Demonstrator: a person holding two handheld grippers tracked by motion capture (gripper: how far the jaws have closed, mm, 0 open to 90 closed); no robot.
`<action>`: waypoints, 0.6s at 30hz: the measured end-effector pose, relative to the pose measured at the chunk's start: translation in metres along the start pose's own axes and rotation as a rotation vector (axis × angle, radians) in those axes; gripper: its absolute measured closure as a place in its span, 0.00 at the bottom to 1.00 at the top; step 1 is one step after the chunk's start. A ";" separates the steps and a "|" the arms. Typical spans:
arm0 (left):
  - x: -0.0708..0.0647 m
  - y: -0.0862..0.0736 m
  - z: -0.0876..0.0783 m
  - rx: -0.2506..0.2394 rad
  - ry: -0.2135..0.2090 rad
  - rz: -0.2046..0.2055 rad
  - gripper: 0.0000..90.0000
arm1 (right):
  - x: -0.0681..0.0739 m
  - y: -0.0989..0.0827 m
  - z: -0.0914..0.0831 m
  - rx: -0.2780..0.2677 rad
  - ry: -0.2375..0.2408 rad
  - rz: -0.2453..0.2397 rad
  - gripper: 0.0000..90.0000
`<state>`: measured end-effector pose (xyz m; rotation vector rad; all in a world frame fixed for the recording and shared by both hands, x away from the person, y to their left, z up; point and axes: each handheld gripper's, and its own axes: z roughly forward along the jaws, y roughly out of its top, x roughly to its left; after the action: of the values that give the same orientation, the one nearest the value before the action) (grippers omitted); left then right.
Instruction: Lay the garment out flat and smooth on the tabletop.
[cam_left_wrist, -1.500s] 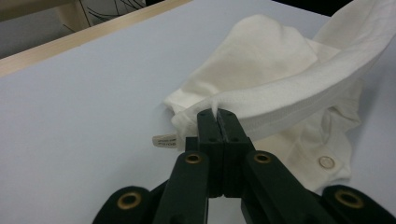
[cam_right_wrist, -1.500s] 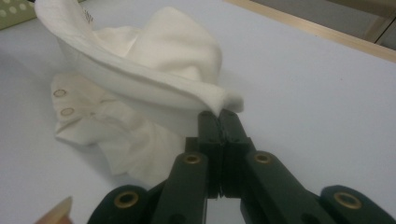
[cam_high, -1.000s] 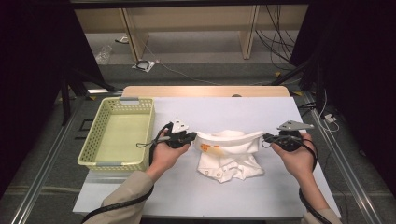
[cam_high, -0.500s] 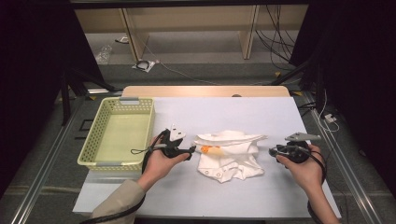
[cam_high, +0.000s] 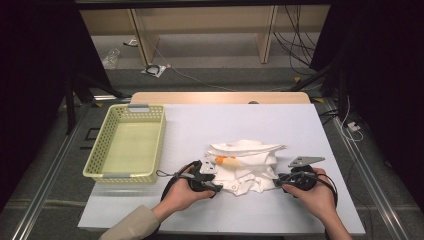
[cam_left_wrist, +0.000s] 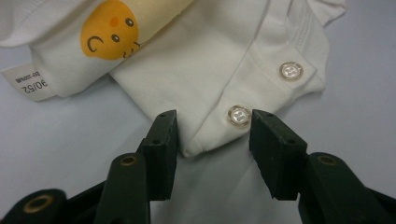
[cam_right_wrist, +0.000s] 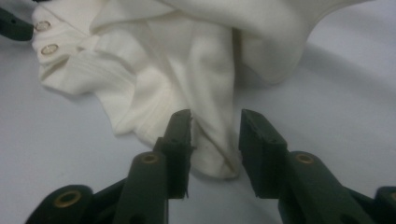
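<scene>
A crumpled white baby garment (cam_high: 245, 167) with an orange print lies in the middle of the white table (cam_high: 200, 125). My left gripper (cam_high: 220, 189) is at its near left corner. In the left gripper view the jaws (cam_left_wrist: 212, 116) straddle that corner (cam_left_wrist: 210, 135) beside a snap button (cam_left_wrist: 239, 115); they have just been closing, with gaps still showing. My right gripper (cam_high: 276, 182) is at the near right corner. Its jaws (cam_right_wrist: 215, 116) have also just been closing and stand either side of a hanging fold (cam_right_wrist: 217, 140) without squeezing it.
A pale yellow plastic basket (cam_high: 127, 175) stands at the table's left with nothing in it. The person's hands and a beige sleeve come in over the near edge. Shelving legs and cables lie on the floor beyond the table.
Both grippers have moved toward the person, from the garment's sides to its near corners. Their jaws, shut a second ago, now stand apart around the cloth.
</scene>
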<state>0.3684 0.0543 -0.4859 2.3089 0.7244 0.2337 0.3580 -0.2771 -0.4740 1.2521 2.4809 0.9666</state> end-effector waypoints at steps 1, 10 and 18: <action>0.000 0.001 0.000 0.004 0.004 0.005 0.59 | 0.000 0.000 0.002 0.002 -0.001 -0.006 0.76; -0.007 0.008 0.002 0.045 0.028 0.023 0.86 | 0.008 0.001 0.003 0.042 -0.015 0.015 0.94; 0.013 0.012 -0.003 0.024 0.029 -0.017 0.91 | 0.025 -0.002 -0.003 0.071 0.015 0.011 0.94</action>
<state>0.3837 0.0563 -0.4761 2.3260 0.7643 0.2520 0.3402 -0.2596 -0.4704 1.2854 2.5430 0.9012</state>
